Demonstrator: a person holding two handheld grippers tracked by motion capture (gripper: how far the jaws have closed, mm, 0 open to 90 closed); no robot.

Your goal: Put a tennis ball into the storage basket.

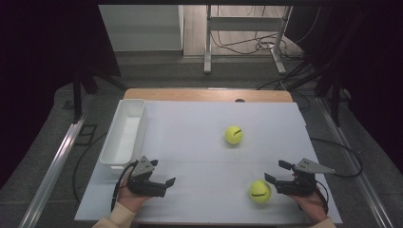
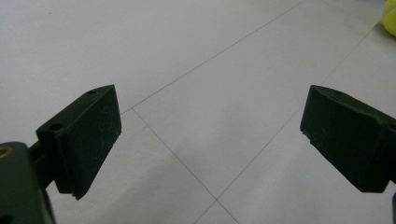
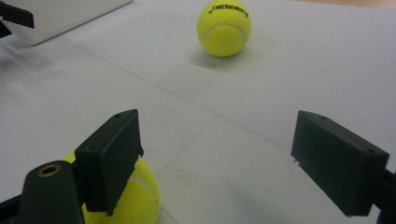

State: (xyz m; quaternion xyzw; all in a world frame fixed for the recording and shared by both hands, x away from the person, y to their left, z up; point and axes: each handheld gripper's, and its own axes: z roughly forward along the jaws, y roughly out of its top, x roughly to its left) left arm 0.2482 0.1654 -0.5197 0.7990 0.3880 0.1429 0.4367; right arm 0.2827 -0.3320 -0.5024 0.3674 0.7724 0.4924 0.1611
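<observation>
Two yellow tennis balls lie on the white table top. One ball [image 1: 234, 135] [image 3: 224, 28] rests mid-table. The other ball [image 1: 260, 191] [image 3: 140, 196] sits near the front edge, right beside one jaw of my right gripper [image 1: 275, 172] [image 3: 215, 135] and outside the gap. That gripper is open, its jaws wide apart with bare table between them. My left gripper [image 1: 162, 173] [image 2: 210, 112] rests low at the front left, open and holding nothing. An edge of a ball [image 2: 390, 16] shows at the top right corner of the left gripper view.
A long white bin [image 1: 124, 133] [image 3: 60, 18] stands along the table's left side, just beyond my left hand. A wooden strip [image 1: 209, 94] runs along the far edge. Past it are table legs and cables on the floor.
</observation>
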